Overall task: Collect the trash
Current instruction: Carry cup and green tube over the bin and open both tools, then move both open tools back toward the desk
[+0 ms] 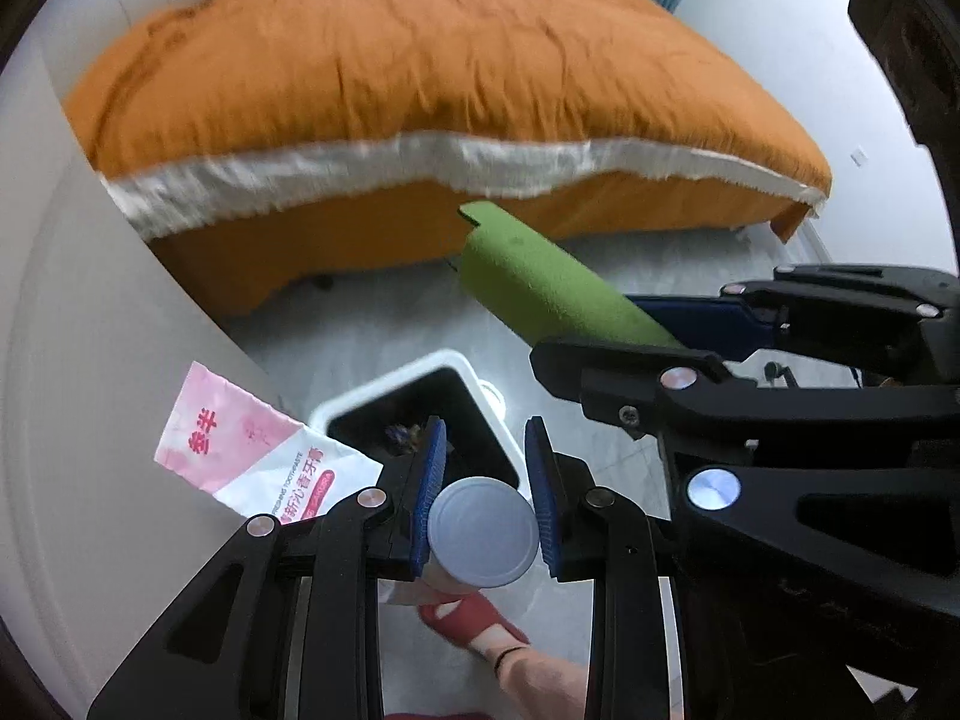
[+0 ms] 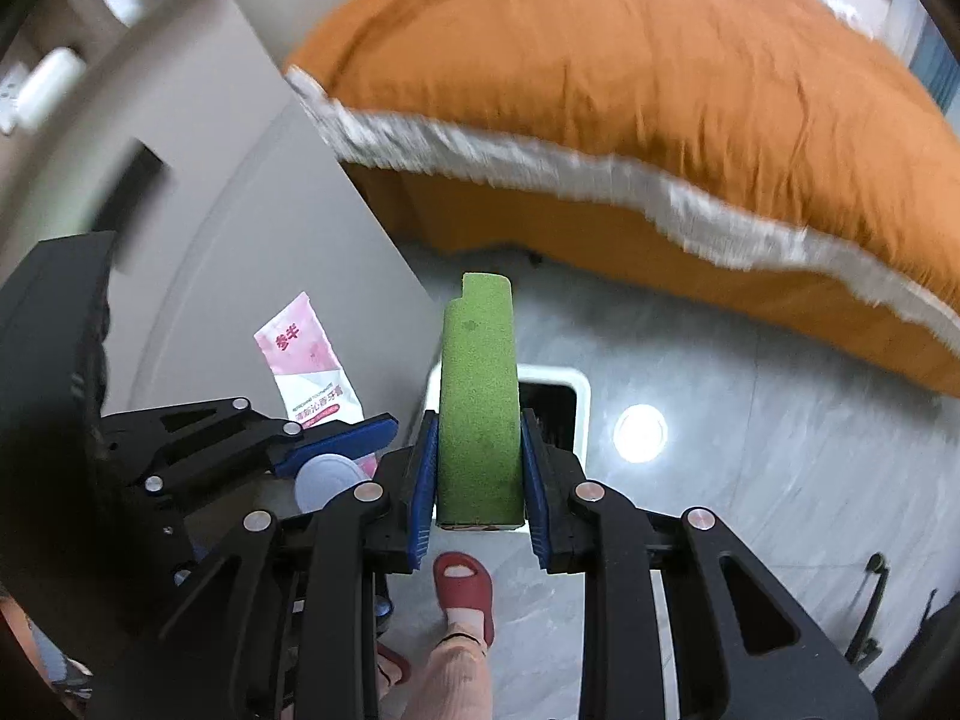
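Both grippers point steeply down over a small white bin. Left gripper (image 1: pixel 486 498) pinches a pink-and-white toothpaste tube (image 1: pixel 252 450) near its grey round cap (image 1: pixel 483 531), the blue pads (image 1: pixel 429 492) pressed against the tube's neck while the flat crimped end sticks out up and to the left. Right gripper (image 2: pixel 478 474) clamps a green rectangular box (image 2: pixel 478 408) between its blue pads (image 2: pixel 422 480) — the box stands lengthwise along the fingers, its far end notched at one corner. In the left wrist view that same green box (image 1: pixel 540 282) reaches in from the right, above and beyond the bin.

The bin (image 1: pixel 384 387) sits on the floor below both tools, a white square rim around a dark liner; something small and dark, with a purplish tint, lies inside, too blurred to identify. From the right wrist view the bin (image 2: pixel 576 384) is partly hidden behind the box.

The floor (image 2: pixel 750 450) is pale grey tile with a bright round light reflection (image 2: pixel 640 433) just beside the bin. A bed with an orange cover (image 1: pixel 450 60) edged by a white fringe fills the background, and a plain beige cabinet side (image 2: pixel 240 228) stands to the left. A person's foot in a red slipper (image 2: pixel 463 591) rests on the tiles under the grippers.
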